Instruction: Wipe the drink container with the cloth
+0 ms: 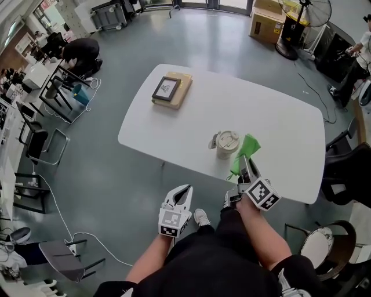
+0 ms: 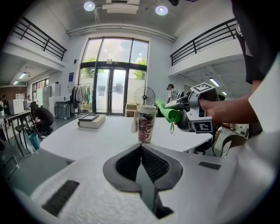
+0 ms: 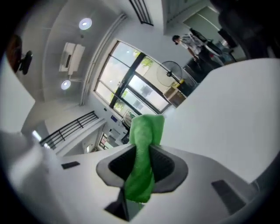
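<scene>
A lidded drink cup (image 1: 227, 144) with a patterned sleeve stands upright near the front edge of the white table (image 1: 278, 122). My right gripper (image 1: 244, 162) is just right of the cup, shut on a green cloth (image 1: 247, 149) that sticks out past its tips and hangs close to the cup's side. In the right gripper view the cloth (image 3: 144, 131) is pinched between the jaws (image 3: 142, 151). My left gripper (image 1: 182, 196) hovers off the table's front edge, shut and holding nothing. The left gripper view looks past its jaws (image 2: 141, 148) at the cup (image 2: 146, 124) and the cloth (image 2: 168, 113).
A thick book with a framed picture on top (image 1: 172, 89) lies at the table's far left corner. A black chair (image 1: 348, 168) stands at the right, more chairs (image 1: 40, 139) at the left. A floor fan (image 1: 304, 14) and a cardboard box (image 1: 266, 23) stand beyond the table.
</scene>
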### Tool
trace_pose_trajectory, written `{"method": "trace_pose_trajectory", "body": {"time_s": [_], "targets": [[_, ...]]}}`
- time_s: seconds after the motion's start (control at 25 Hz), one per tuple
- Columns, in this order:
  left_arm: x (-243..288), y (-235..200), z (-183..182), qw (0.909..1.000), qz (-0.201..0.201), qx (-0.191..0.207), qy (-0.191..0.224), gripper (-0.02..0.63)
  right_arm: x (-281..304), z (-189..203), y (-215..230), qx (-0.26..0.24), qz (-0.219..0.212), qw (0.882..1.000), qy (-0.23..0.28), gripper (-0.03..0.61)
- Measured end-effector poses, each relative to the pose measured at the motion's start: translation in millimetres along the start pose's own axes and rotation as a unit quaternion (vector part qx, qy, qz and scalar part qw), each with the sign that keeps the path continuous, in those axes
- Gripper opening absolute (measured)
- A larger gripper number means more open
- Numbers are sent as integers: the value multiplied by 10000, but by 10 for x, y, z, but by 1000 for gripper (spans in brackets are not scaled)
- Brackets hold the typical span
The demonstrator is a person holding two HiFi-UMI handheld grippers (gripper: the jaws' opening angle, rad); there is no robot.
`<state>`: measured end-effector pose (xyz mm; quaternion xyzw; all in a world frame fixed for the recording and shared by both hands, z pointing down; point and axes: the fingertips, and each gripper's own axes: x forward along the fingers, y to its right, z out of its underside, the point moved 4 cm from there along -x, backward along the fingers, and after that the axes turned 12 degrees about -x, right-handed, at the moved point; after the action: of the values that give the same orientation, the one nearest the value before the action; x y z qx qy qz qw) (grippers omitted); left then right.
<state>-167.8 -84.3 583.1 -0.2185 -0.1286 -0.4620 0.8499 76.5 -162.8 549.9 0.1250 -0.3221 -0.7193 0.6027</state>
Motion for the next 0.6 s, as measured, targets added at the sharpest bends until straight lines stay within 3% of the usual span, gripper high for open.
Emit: {"method": "trace_pose_trajectory", "body": {"time_s": [0.12, 0.28, 0.6], "targets": [[9, -3, -34, 10000, -19, 47, 46, 14, 56, 134, 153, 918, 180, 9956, -83, 100], [17, 16, 1, 10000, -5, 44, -13, 14, 148, 277, 233, 1631, 236, 9862, -154, 100], [-20, 38, 62, 9999, -44, 15, -134, 14, 262, 350, 207, 1820, 160, 9827, -288, 100]]}}
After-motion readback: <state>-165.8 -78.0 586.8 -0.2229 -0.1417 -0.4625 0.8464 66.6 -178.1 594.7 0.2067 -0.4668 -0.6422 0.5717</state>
